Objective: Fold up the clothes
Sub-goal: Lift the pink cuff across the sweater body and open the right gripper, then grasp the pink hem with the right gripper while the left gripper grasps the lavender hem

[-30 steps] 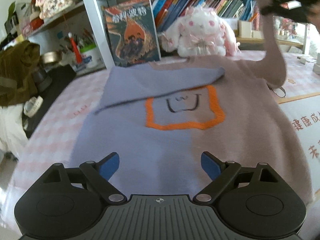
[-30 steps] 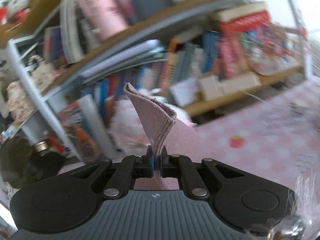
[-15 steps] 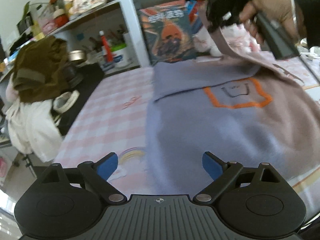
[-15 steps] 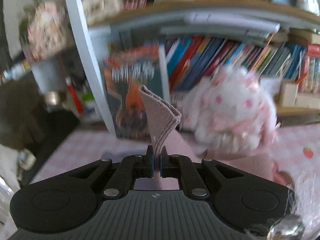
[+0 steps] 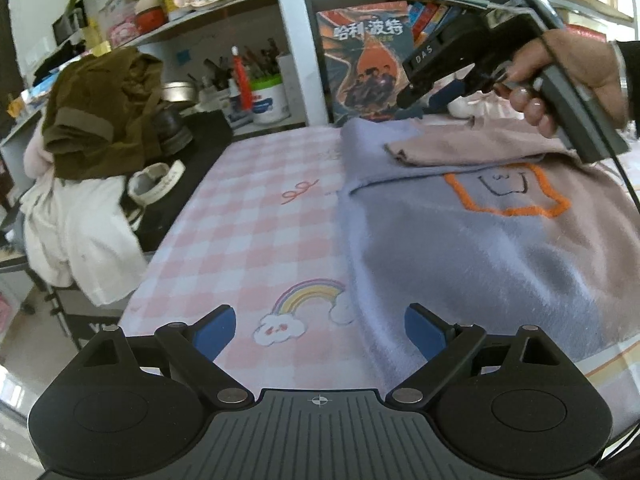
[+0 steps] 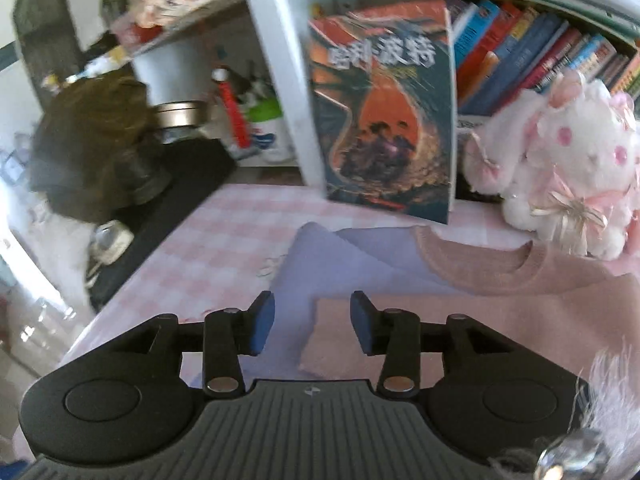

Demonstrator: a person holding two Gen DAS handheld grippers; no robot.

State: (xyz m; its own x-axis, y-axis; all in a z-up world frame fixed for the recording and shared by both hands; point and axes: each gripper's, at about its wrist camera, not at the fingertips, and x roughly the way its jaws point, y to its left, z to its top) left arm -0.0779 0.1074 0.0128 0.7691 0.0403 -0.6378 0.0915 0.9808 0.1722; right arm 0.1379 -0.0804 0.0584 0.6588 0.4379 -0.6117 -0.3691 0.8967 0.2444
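On the pink checked bench [image 5: 256,216] the sweater [image 5: 480,248] lies flat — blue half and mauve half, orange-outlined patch up. Mauve sleeve [image 5: 472,148] is folded across the top, over the blue one. Right claw [image 6: 312,322] spread partway, empty, just above the sleeve cuff. Left claw [image 5: 320,330] wide, empty, near the sweater's lower edge — one finger over the rainbow print [image 5: 304,300]. Book [image 6: 384,120] stands upright behind.

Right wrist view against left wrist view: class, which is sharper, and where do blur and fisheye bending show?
Left wrist view: sharper, the orange-outlined grey and pink sweater crisp, the white shelf post bowed. Right wrist view: motion blur smears the orange poster book and the shelves behind.
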